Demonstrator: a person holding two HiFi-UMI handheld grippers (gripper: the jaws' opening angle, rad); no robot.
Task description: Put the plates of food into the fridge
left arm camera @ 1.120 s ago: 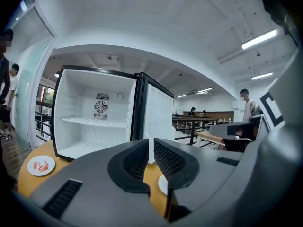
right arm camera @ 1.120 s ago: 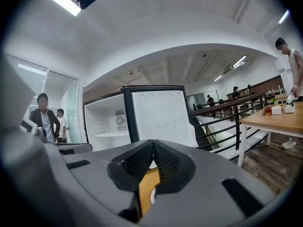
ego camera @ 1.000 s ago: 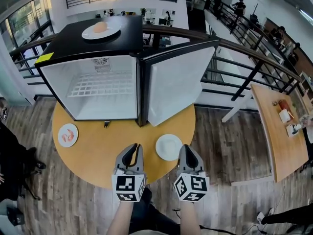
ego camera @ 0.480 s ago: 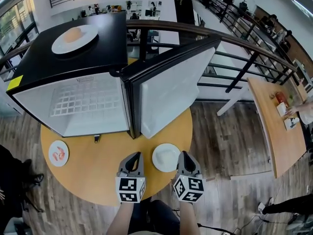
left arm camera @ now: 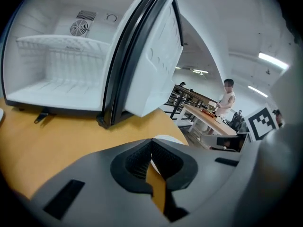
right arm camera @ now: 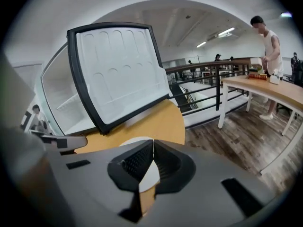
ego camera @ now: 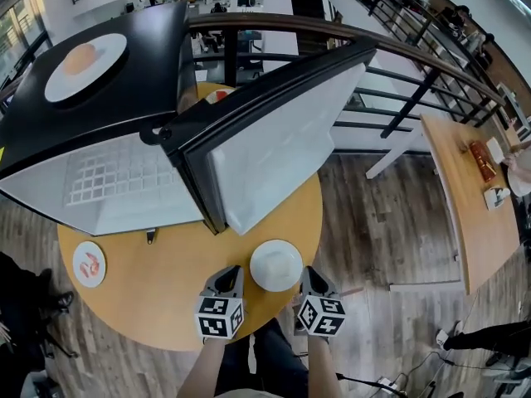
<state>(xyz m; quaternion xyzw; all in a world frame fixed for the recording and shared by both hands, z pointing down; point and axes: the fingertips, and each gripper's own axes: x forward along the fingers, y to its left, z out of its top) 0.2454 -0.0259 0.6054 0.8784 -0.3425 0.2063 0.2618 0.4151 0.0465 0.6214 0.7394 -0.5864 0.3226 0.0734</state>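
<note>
A white plate (ego camera: 276,265) holding something pale lies on the round wooden table (ego camera: 166,293), in front of the open fridge (ego camera: 124,181). My left gripper (ego camera: 230,272) sits just left of this plate; its jaws have just closed and hold nothing. My right gripper (ego camera: 309,272) is just right of the plate, shut and empty as well. A plate with shrimp (ego camera: 89,264) rests at the table's left edge. Another plate with orange food (ego camera: 83,56) stands on the fridge's black top. The white plate's rim (left arm camera: 164,137) peeks over the left jaws, and the same plate (right arm camera: 134,140) shows beyond the right jaws.
The fridge door (ego camera: 265,139) swings out to the right above the table, close behind the white plate. A wire shelf (left arm camera: 61,44) crosses the white interior. Railings (ego camera: 398,65) and a long side table (ego camera: 473,197) with a person stand to the right.
Both grippers have come down and forward to flank the white plate. The left jaws have closed. The head view now looks more steeply down on the fridge top.
</note>
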